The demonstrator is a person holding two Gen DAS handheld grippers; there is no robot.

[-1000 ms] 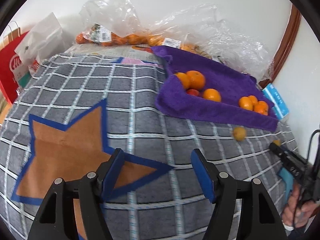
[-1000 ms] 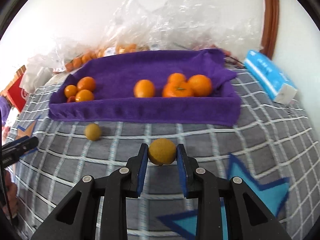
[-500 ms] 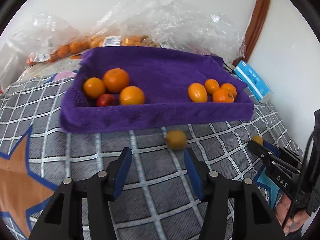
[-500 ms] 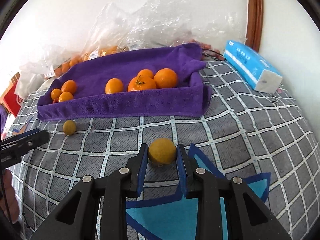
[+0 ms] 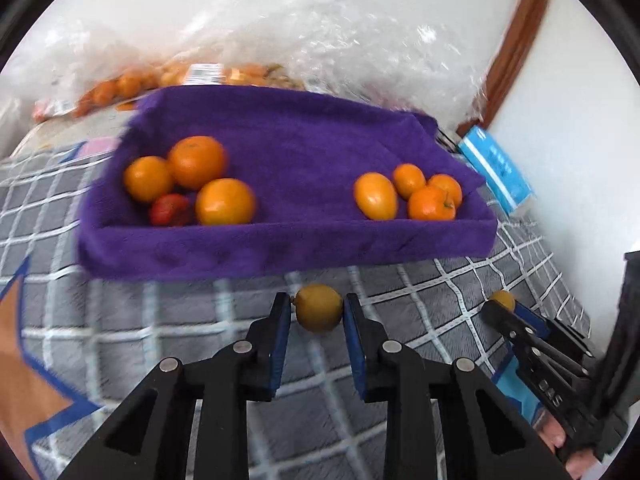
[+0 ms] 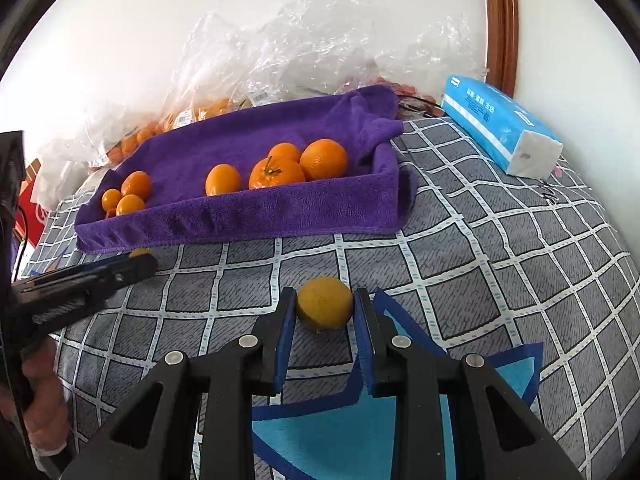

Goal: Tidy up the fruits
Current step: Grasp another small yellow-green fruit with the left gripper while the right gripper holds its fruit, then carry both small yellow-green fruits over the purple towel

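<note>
A purple towel-lined tray (image 5: 280, 248) (image 6: 240, 216) lies on the checked bedspread with two clusters of oranges, one at its left (image 5: 196, 162) and one at its right (image 5: 430, 204). My left gripper (image 5: 317, 309) is shut on a small yellow-green citrus (image 5: 319, 307) just in front of the tray's near wall. My right gripper (image 6: 325, 309) is shut on a second yellow-green citrus (image 6: 325, 303), lower on the bedspread. Each gripper shows in the other's view: the right one (image 5: 502, 304) at the right edge, the left one (image 6: 136, 258) at the left.
Clear plastic bags of oranges (image 5: 132, 82) (image 6: 208, 108) are heaped against the white wall behind the tray. A blue tissue pack (image 6: 500, 124) (image 5: 496, 168) lies right of the tray. A red bag (image 6: 34, 212) sits far left. A hand (image 6: 44, 416) holds the left gripper.
My left gripper swung right from the orange star patch to the loose citrus in front of the tray and closed on it. The right gripper kept its fruit and barely moved.
</note>
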